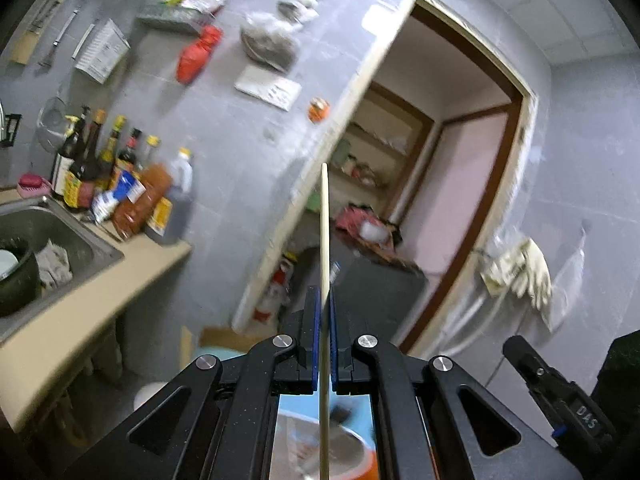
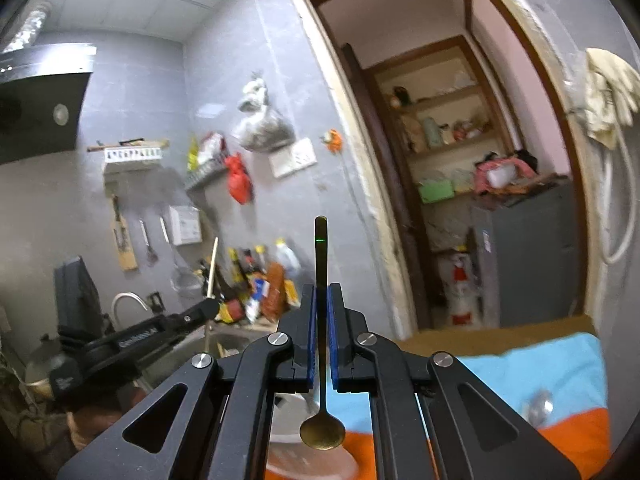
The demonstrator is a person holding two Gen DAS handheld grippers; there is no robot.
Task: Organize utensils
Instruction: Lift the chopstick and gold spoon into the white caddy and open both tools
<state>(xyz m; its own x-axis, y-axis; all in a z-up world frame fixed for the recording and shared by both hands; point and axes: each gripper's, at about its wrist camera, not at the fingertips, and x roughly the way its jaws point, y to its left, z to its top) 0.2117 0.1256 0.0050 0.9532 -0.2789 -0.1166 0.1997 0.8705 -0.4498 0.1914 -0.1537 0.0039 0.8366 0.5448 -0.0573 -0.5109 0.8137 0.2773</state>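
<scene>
My left gripper [image 1: 324, 300] is shut on a pale wooden chopstick [image 1: 324, 240] that stands upright between the blue pads, its tip pointing up toward the doorway. My right gripper [image 2: 321, 296] is shut on a dark brass spoon [image 2: 321, 256]; its handle points up and its bowl [image 2: 322, 432] hangs below the pads. The left gripper with the chopstick [image 2: 212, 268] shows at the left of the right wrist view. Both are raised in the air above a blue and orange cloth [image 2: 552, 368].
A counter [image 1: 80, 312] with a steel sink [image 1: 60, 240] and several sauce bottles [image 1: 120, 184] is at the left. A white bowl [image 2: 304, 440] sits under the spoon. A metal spoon [image 2: 540, 404] lies on the cloth. An open doorway [image 2: 460, 160] with shelves is ahead.
</scene>
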